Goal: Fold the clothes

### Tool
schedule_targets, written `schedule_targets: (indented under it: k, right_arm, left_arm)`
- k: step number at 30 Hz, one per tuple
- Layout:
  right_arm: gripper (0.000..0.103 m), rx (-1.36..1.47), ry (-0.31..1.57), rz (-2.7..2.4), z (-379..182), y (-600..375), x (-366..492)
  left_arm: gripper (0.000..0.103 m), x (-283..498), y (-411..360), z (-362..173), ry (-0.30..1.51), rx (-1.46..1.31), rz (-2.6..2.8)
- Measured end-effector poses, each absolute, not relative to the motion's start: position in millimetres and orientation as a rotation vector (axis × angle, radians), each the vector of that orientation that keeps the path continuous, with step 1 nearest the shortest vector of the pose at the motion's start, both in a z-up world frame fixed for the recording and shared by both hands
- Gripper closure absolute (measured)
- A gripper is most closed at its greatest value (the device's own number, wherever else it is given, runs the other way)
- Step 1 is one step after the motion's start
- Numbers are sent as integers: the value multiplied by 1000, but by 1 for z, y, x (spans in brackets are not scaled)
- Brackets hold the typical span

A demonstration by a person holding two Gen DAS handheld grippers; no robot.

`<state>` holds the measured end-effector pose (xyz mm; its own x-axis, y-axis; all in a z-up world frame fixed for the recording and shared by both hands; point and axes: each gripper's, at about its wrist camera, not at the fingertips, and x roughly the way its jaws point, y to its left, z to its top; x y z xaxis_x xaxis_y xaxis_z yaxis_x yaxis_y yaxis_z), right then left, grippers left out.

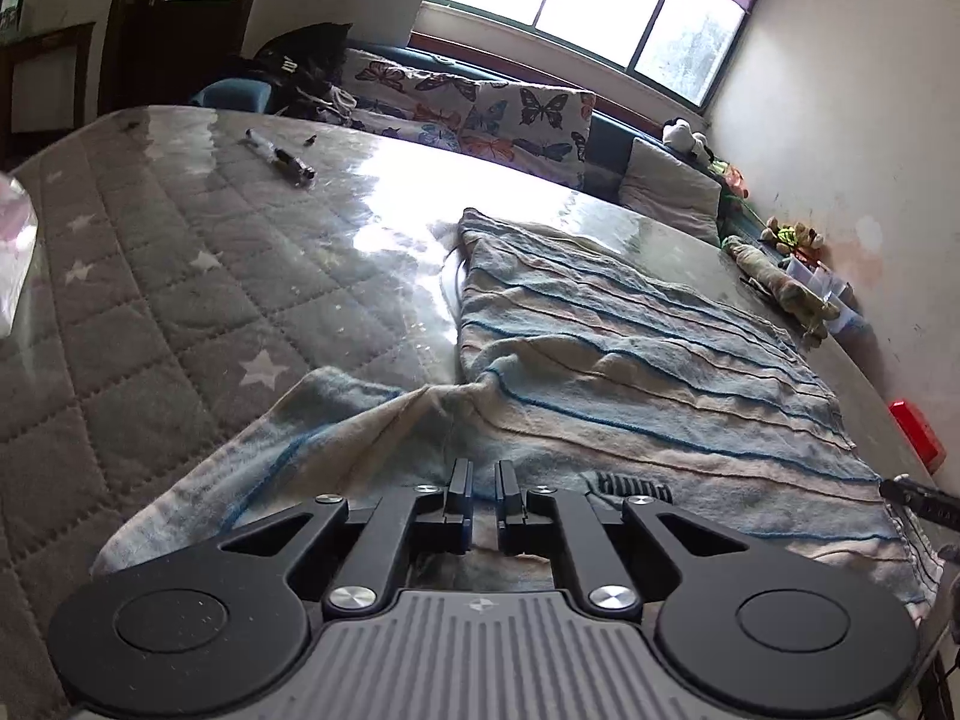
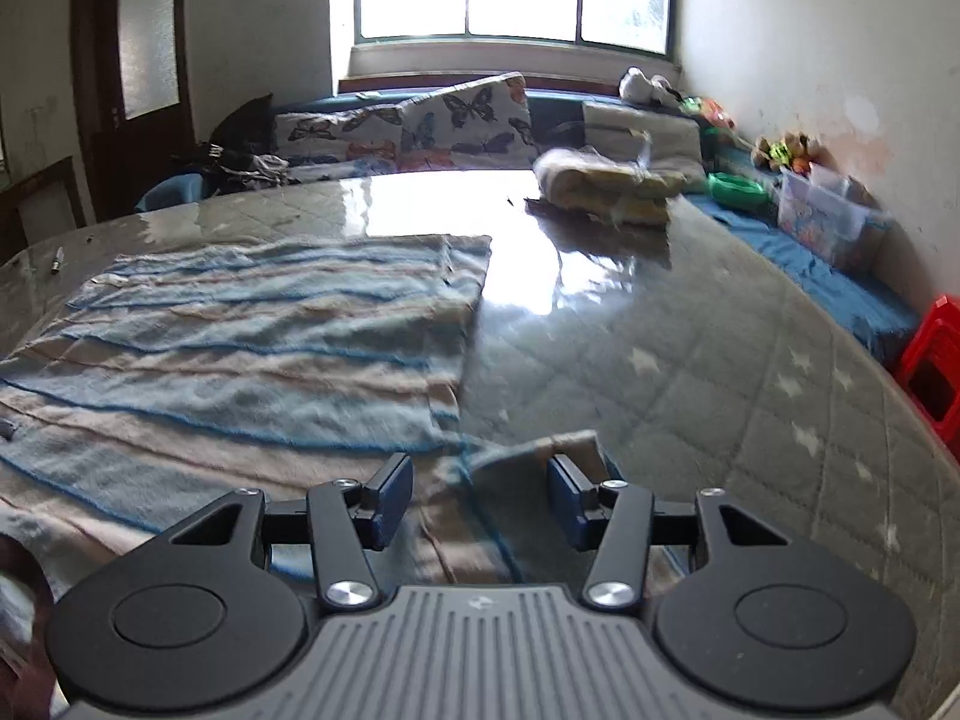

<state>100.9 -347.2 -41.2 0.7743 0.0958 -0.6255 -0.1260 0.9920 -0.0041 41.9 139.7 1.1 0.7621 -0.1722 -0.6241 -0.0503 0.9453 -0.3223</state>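
A striped blue, pink and beige fuzzy garment (image 1: 630,360) lies spread on the glossy quilted table top (image 1: 180,276). My left gripper (image 1: 483,474) hovers low over its near left part, jaws nearly closed with a narrow gap; whether cloth is pinched is unclear. A bunched sleeve (image 1: 288,426) trails to its left. In the right wrist view the garment (image 2: 252,348) fills the left half. My right gripper (image 2: 483,480) is open over its near right corner, where a small flap (image 2: 540,450) sticks up between the fingers.
A pen (image 1: 279,155) lies at the table's far left. A folded pile in clear wrap (image 2: 606,183) sits at the far right. Butterfly cushions (image 2: 432,126) line a bench under the window. A red stool (image 2: 936,360) stands at right. A toy box (image 2: 822,216) sits on the blue bench.
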Motion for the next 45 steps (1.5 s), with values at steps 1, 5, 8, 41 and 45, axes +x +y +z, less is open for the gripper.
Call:
schedule_targets:
  k: [1,5,8,41,45]
  right_arm:
    - [53,-42,671,128,-40,-346,104]
    - [53,-21,666,162,-38,-336,120]
    - [53,-22,662,191,-38,-325,127]
    - [40,-80,703,250,-55,-302,172]
    - [39,-87,705,261,-56,-298,182]
  left_arm:
    - [95,44,138,2,706,-327,-70]
    - [95,60,125,3,712,-305,-112]
    - [93,74,116,0,733,-288,-141]
    - [94,243,99,-12,718,-43,73]
    - [97,242,100,-9,684,-25,109]
